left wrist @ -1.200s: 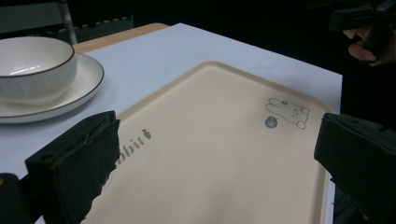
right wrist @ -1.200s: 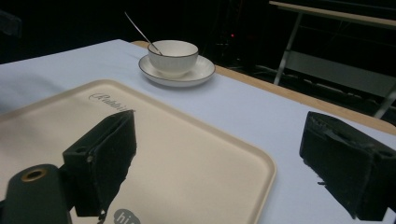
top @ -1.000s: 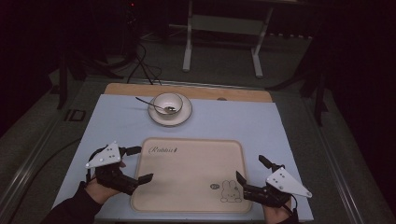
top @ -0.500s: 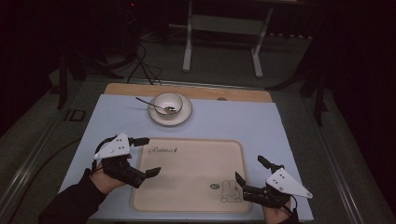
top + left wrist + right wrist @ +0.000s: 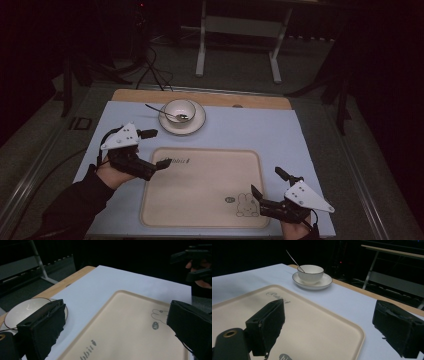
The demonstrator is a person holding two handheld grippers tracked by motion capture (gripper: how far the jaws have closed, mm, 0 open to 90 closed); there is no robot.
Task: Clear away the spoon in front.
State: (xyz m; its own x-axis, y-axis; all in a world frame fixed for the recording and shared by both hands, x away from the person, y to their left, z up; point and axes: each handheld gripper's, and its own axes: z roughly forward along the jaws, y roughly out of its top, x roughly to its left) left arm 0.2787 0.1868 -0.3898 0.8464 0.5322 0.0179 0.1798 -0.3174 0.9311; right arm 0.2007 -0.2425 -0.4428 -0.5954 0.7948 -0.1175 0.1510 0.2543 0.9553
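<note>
The beige tray looks like smooth matt plastic, the bowl and saucer glossy ceramic, the spoon thin metal.

Dim light is falling from above on the table, while the room behind is sinking into black. The tray is showing a soft sheen. Both near jaws are blurring, out of focus.

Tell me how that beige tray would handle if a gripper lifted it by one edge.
The tray looks stiff, likely hard plastic, so it should stay flat rather than sag. It is wide and shallow, so a one-edge grip would probably let it tilt. Its smooth raised rim may slip between the left gripper jaws.
</note>
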